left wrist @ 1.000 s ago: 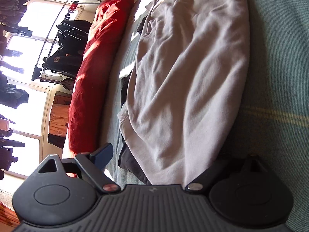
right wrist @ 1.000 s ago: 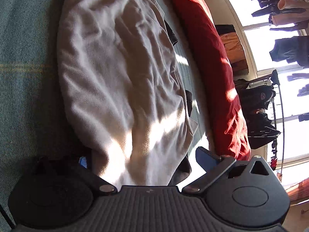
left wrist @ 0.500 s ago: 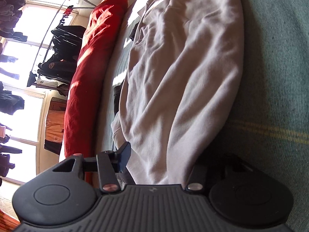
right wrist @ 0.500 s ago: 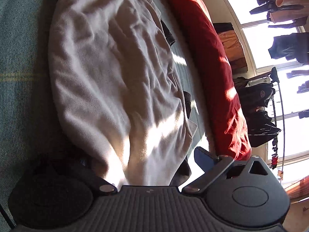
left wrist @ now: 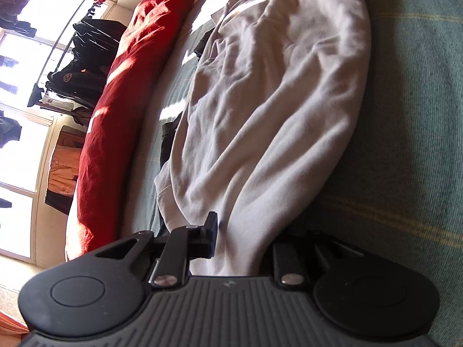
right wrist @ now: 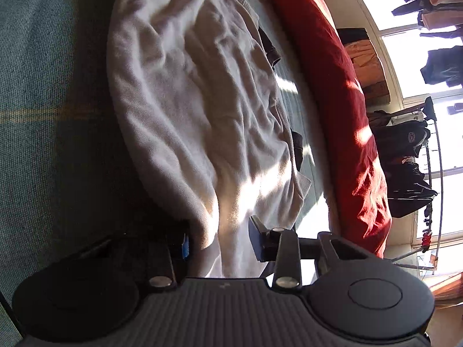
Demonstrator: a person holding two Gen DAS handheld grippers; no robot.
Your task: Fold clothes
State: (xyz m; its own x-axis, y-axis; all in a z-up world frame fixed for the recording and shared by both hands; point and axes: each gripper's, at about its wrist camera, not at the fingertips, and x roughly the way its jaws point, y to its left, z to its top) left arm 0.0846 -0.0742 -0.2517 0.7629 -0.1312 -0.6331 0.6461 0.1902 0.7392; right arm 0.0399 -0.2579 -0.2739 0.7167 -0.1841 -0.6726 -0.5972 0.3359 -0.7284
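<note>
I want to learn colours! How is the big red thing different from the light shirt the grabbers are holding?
The red bedding is deep red; the shirt is pale, almost white. The red bedding lies as a long roll along the far edge, untouched; the shirt is spread flat, with the left gripper and right gripper each pinching an end. Both are wrinkled cloth on the green bed cover.

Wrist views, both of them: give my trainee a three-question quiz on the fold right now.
1. True or false: the left tool has white cloth between its fingers.
2. Which colour is the long bolster beyond the white garment? A) red B) blue C) yellow
3. Fill in: the garment lies on a ____ bedcover.

Key: 1 true; 2 A; 3 green. The right tool also grips the cloth's edge.
</note>
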